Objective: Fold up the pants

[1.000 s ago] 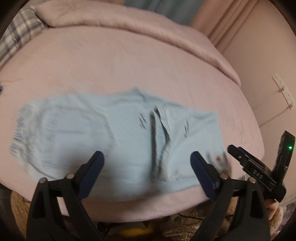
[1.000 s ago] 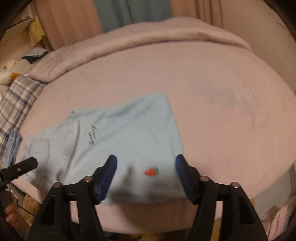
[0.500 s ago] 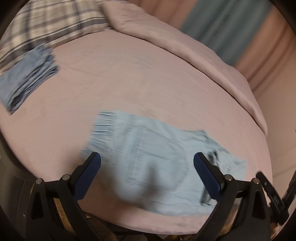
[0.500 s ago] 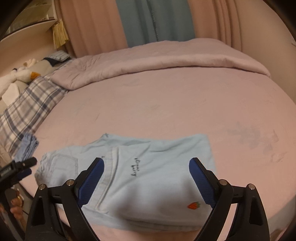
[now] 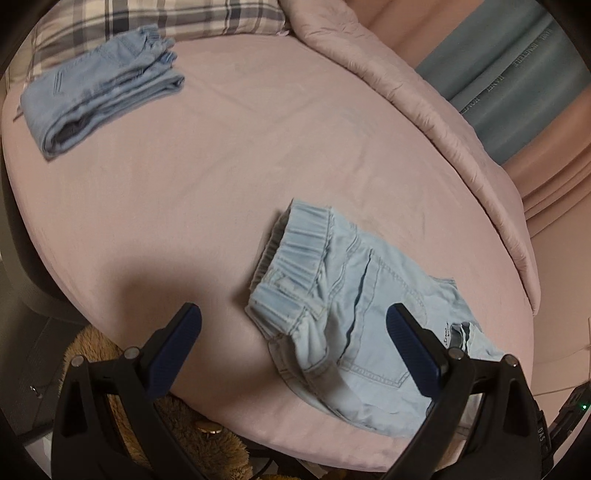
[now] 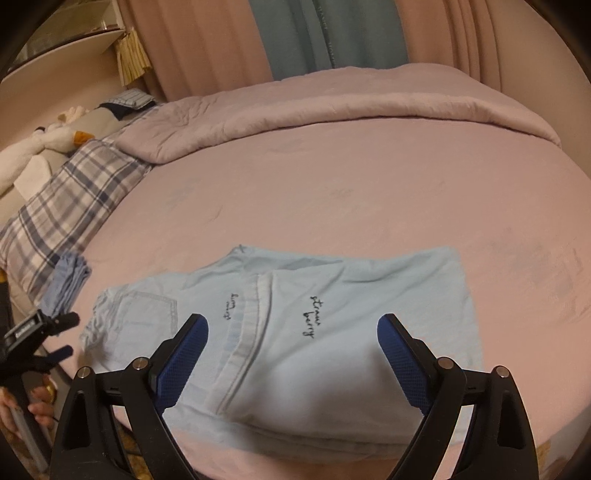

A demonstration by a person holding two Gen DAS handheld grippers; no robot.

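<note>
Light blue pants (image 6: 295,332) lie folded over on the pink bed near its front edge, with black "strawberry" lettering on top. In the left wrist view the pants (image 5: 351,314) show their elastic waistband and a back pocket. My left gripper (image 5: 291,350) is open and empty, held above the waistband end. It also shows at the left edge of the right wrist view (image 6: 55,336). My right gripper (image 6: 291,354) is open and empty, above the leg end of the pants.
A second pair of folded blue pants (image 5: 99,85) lies at the far left by a plaid pillow (image 5: 147,18). A rolled pink duvet (image 6: 332,110) runs along the far side. Curtains (image 6: 332,33) hang behind. A brown furry rug (image 5: 184,435) lies below the bed edge.
Both grippers have pulled back and tilted up from the pants. The left view has swung to the left, bringing the second folded pair into sight. Both grippers stay open.
</note>
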